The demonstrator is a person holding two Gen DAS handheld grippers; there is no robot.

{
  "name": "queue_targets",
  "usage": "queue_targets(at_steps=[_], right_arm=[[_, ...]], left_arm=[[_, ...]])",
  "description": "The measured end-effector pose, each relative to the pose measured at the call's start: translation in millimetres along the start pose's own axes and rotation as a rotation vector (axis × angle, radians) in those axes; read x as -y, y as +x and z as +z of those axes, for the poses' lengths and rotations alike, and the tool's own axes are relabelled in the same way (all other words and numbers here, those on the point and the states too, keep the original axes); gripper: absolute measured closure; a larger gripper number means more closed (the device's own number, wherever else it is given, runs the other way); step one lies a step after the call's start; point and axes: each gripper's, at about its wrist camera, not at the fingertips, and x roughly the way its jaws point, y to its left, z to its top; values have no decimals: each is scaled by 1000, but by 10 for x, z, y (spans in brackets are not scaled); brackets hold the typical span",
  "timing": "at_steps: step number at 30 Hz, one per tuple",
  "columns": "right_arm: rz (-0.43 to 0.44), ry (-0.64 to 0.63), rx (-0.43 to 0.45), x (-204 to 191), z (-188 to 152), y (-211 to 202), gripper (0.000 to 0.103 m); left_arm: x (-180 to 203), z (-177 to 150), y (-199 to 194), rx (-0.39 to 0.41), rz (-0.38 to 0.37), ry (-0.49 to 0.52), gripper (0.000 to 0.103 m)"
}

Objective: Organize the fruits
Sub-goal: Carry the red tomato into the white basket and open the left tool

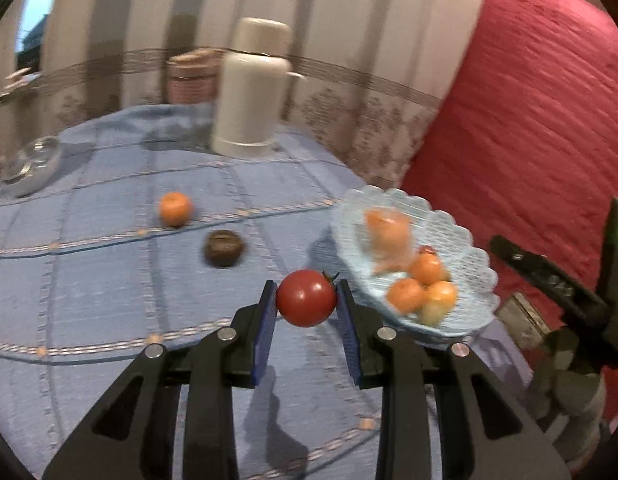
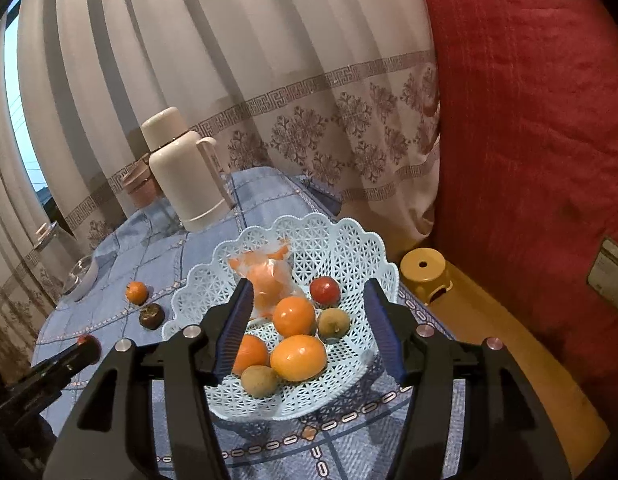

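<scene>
Left tongs (image 1: 306, 300) clamp tomato (image 1: 306, 298); basket (image 1: 475, 264) beside, perhaps blurred.

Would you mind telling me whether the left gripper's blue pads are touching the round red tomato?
Touching. The left wrist view shows the left gripper with both blue pads pressed against the sides of the round red tomato, held above the blue tablecloth.

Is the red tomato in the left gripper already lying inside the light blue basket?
No, the red tomato is clamped between the left gripper's jaws above the tablecloth, beside the basket.
</scene>
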Motion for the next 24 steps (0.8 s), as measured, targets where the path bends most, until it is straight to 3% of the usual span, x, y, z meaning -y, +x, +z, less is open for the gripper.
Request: queue_targets(at_steps=[11, 24], right_arm=[[13, 16, -11, 42, 5, 48, 44], [15, 18, -19, 51, -3, 53, 44]], left_arm=[[595, 112, 360, -15, -101, 118, 73], [607, 32, 628, -60, -115, 135, 72]])
